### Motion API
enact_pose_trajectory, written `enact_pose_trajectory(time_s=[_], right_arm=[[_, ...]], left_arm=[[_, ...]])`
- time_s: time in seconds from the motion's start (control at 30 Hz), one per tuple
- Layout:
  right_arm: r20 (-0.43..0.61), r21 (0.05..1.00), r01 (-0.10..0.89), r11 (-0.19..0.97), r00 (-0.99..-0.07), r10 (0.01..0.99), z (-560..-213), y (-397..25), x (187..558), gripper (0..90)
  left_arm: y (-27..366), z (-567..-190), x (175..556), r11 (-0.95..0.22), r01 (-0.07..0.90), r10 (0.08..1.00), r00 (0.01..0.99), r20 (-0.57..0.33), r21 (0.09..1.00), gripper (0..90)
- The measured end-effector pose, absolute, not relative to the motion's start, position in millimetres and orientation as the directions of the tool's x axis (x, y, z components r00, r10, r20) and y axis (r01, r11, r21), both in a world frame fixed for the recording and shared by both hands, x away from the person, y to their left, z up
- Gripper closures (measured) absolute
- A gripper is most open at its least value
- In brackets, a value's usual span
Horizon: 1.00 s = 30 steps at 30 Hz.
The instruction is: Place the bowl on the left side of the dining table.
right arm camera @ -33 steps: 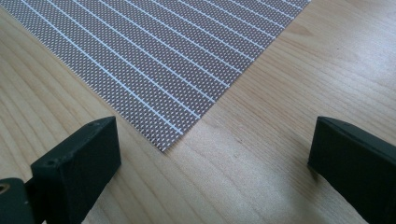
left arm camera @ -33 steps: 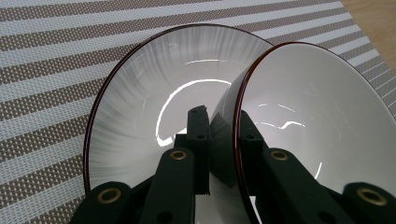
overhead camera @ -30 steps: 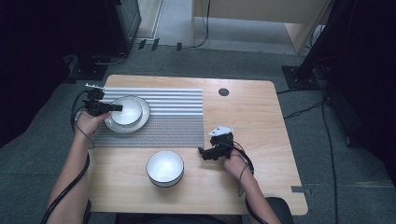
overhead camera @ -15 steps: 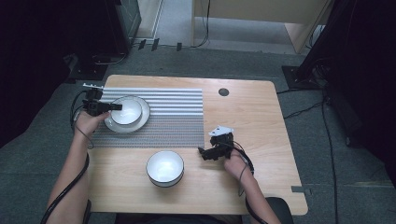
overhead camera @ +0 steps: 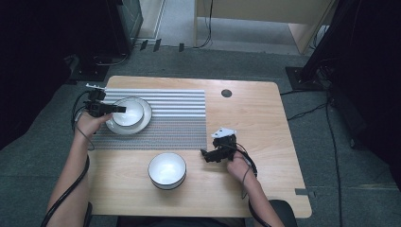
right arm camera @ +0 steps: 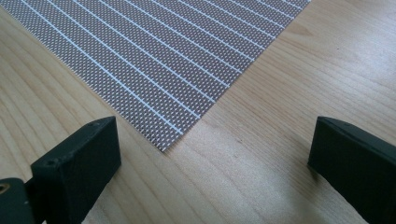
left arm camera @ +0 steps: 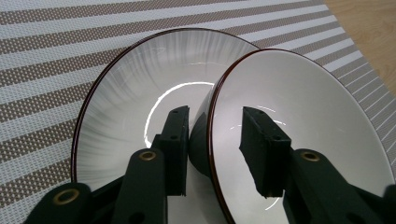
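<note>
**Left tongs astride bowl rim, right tongs idle**

Your left tongs [left arm camera: 212,140] straddle the rim of the small bowl [left arm camera: 299,121], one jaw inside, one outside, a gap on each side. The bowl sits in the plate [overhead camera: 144,113] on the striped mat [overhead camera: 179,118], at 9 o'clock on the surface [overhead camera: 255,118]. Your right tongs [right arm camera: 210,154] gape wide at the mat's corner. A second bowl [overhead camera: 166,170] sits at 6 o'clock.

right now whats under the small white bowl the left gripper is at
A white dark-rimmed plate lies under the small white bowl, on the striped placemat. The bowl hides the plate's centre.
</note>
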State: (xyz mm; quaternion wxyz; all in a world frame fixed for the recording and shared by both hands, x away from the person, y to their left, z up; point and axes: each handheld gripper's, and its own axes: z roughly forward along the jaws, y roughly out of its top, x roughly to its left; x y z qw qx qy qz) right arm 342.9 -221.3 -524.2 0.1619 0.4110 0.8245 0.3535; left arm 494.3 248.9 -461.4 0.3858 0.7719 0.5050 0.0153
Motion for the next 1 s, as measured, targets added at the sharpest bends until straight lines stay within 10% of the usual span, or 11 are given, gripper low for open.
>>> enact_pose_trajectory(time_s=[1.0], right_arm=[[0.023,0.716,0.563,0.412,-0.61,0.792,-524.2,-221.3,342.9,1.6]], left_arm=[[242.5,-424.1,473.2,-0.211,0.765,0.751,0.525,-0.399,0.609,46.1]])
